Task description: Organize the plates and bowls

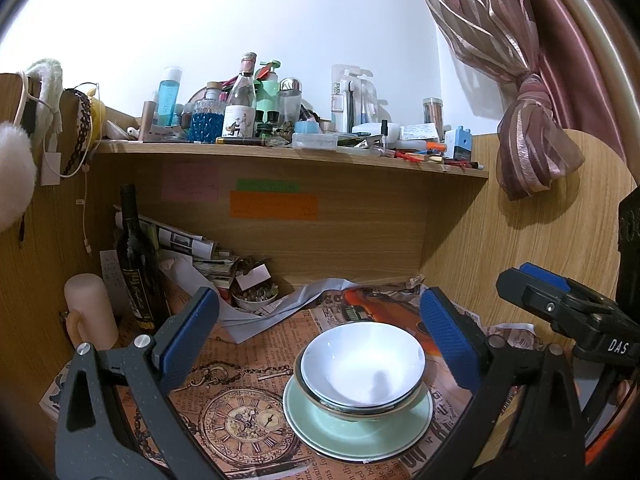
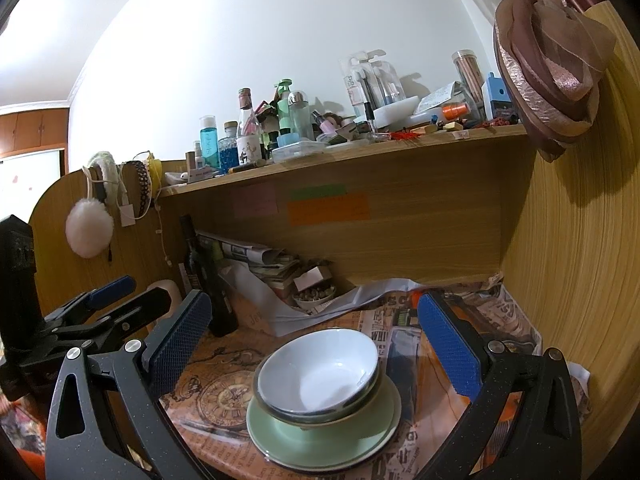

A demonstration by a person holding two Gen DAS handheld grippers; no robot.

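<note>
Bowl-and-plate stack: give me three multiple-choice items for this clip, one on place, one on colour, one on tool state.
1. Where do the white bowls sit?
A. on the upper shelf
B. on the green plates
C. inside a tool

2. What colour is the top plate?
A. pale green
B. red
C. black

3. How are the left tool and right tool?
A. both clamped on a bowl
B. one holding a plate
C. both open, empty

Answers: B, the bowls rest nested on the plates; A, its rim shows pale green; C, the jaws stand wide apart, touching nothing.

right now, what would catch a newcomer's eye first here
The stack at the front centre: a white bowl nested in another, on green plates over the clock-print paper. Behind, a dark wine bottle stands left, beneath the cluttered shelf.
</note>
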